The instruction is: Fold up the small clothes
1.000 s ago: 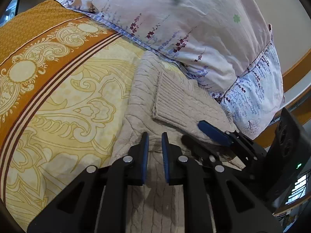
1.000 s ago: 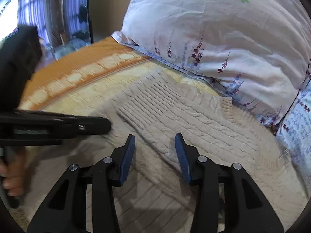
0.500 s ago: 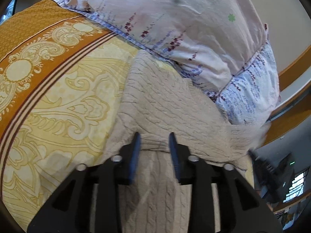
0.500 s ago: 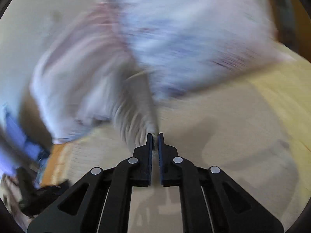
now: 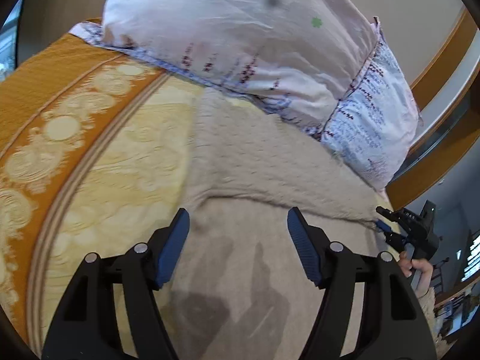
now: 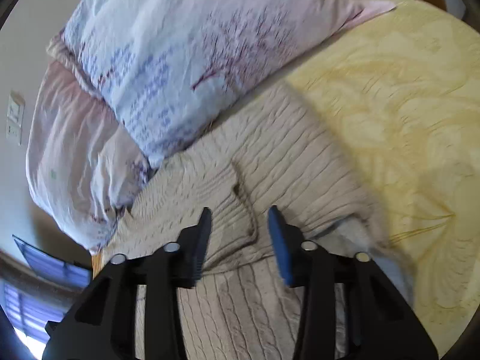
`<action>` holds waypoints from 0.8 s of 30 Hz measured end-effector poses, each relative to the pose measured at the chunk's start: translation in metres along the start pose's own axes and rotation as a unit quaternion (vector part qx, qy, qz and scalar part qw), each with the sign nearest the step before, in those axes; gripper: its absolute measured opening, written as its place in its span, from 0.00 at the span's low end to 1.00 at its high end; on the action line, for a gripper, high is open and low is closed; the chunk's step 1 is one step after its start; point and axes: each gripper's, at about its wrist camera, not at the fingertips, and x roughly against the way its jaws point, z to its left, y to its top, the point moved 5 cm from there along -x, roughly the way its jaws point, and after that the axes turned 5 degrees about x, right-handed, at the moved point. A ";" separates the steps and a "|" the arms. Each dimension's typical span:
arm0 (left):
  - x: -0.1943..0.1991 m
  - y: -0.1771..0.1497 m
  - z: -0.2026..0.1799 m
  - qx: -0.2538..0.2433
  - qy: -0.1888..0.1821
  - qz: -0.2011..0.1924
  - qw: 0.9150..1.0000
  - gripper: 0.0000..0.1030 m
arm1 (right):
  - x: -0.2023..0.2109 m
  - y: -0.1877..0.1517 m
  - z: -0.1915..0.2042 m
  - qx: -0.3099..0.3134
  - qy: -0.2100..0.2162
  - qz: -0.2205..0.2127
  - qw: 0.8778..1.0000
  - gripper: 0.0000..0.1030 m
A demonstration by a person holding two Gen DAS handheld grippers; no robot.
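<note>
One sweater (image 5: 270, 174) lies near two pillows (image 5: 240, 36); left gripper (image 5: 238, 234) and right gripper (image 6: 239, 234) are both opening, seemingly gripping nothing.

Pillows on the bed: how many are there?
2. A pale pink pillow lies on top, and a blue-flowered pillow sits under it, both at the head of the bed against the knitted sweater. More could be hidden beyond the views.

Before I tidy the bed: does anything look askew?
Only the beige knit sweater: its far edge is crowded against the floral pillows, and a sleeve lies folded across the body. No damage or spill shows.
</note>
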 end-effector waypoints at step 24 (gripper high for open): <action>0.017 -0.042 0.021 0.012 -0.051 0.034 0.998 0.64 | 0.082 -0.019 -0.036 0.040 -0.037 -0.043 0.998 0.62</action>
